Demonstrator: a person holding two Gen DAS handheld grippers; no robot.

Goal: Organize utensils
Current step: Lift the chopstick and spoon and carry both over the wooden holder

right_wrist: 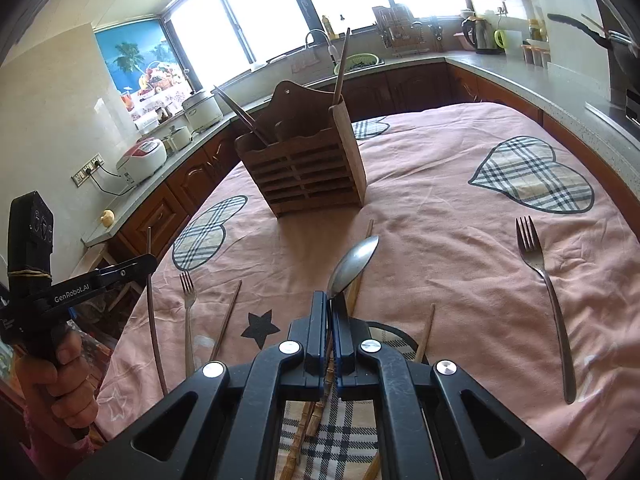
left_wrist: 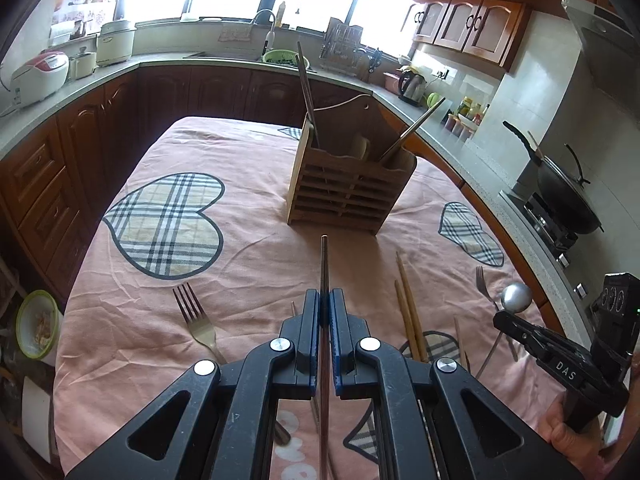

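My left gripper (left_wrist: 325,308) is shut on a thin metal chopstick (left_wrist: 324,264), lifted off the cloth and aimed toward the slatted wooden utensil holder (left_wrist: 352,192). The right wrist view shows that chopstick (right_wrist: 151,320) hanging across the left gripper (right_wrist: 149,261). My right gripper (right_wrist: 331,312) is shut on the handle of a metal spoon (right_wrist: 354,264), bowl forward, in front of the holder (right_wrist: 304,164). From the left wrist view, this gripper (left_wrist: 500,318) and the spoon (left_wrist: 517,297) sit at the right. The holder has chopsticks (left_wrist: 306,92) standing in it.
On the pink heart-print cloth (left_wrist: 248,264) lie a fork (left_wrist: 196,316), a second fork (left_wrist: 482,284), wooden chopsticks (left_wrist: 408,304) and a large fork (right_wrist: 540,272). Kitchen counters wrap around the table, with a wok (left_wrist: 568,200) on a stove to the right.
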